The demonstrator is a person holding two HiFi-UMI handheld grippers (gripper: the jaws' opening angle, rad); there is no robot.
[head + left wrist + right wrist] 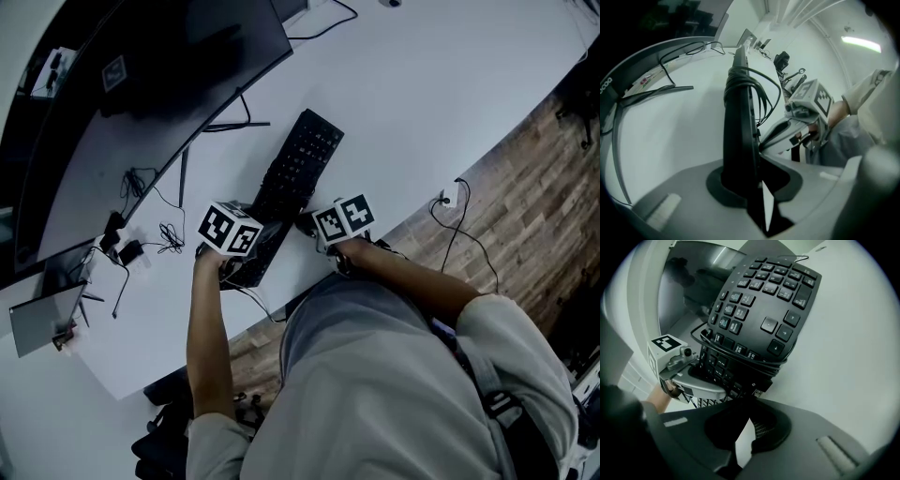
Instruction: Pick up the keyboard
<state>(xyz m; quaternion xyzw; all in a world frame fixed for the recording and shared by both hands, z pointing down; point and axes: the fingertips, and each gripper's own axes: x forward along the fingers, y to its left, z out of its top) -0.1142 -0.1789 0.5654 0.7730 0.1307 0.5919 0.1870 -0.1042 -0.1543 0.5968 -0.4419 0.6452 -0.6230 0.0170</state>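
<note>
A black keyboard (300, 164) lies slantwise on the white desk (422, 94), its cable coiled round its near end. My left gripper (239, 267) is shut on that near end; in the left gripper view the keyboard (738, 122) stands edge-on between the jaws of the left gripper (750, 183). My right gripper (307, 225) closes on the near right corner. In the right gripper view the keyboard (759, 301) tilts up with its keys facing the camera, its corner sunk into the nearly closed jaws of the right gripper (740, 413). Each gripper shows in the other's view: right gripper (806, 105), left gripper (677, 366).
A large curved monitor (141, 75) stands on the desk just left of the keyboard. Loose cables and plugs (169, 234) lie at the left, with a grey flat device (42, 319) beyond them. The desk's near edge runs right behind the grippers, over a wooden floor with a socket (448, 198).
</note>
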